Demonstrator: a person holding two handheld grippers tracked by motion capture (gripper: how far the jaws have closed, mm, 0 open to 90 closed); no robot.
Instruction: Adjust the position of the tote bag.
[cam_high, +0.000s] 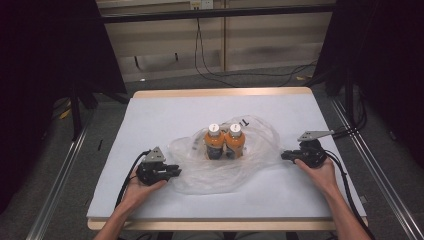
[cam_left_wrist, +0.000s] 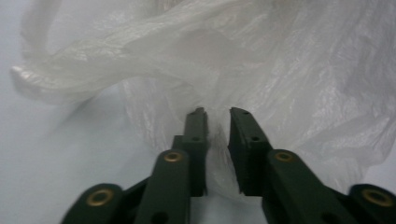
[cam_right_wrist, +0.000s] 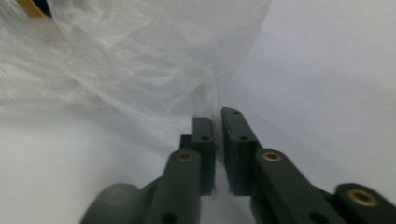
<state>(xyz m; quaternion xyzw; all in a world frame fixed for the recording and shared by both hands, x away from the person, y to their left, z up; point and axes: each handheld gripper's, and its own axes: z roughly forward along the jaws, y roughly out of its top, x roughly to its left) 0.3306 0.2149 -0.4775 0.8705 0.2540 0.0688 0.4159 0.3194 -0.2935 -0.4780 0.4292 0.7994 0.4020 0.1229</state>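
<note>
My left hand-held gripper (cam_left_wrist: 217, 112), near the worktop's (cam_high: 165, 107) left edge, has its jaws slightly apart with a fold of the clear plastic bag (cam_left_wrist: 261, 70) between them; my right hand-held gripper (cam_right_wrist: 215, 115), toward the right edge, stands the same on the bag's opposite side. Two orange bottles (cam_high: 225, 141) stand upright inside at the worktop's middle, so gripping both sides would likely spread the bag.

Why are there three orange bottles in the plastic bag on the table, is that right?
Not quite: there are two bottles, not three. The high view shows them upright and side by side, orange with white caps, inside the clear plastic bag on the table.
</note>
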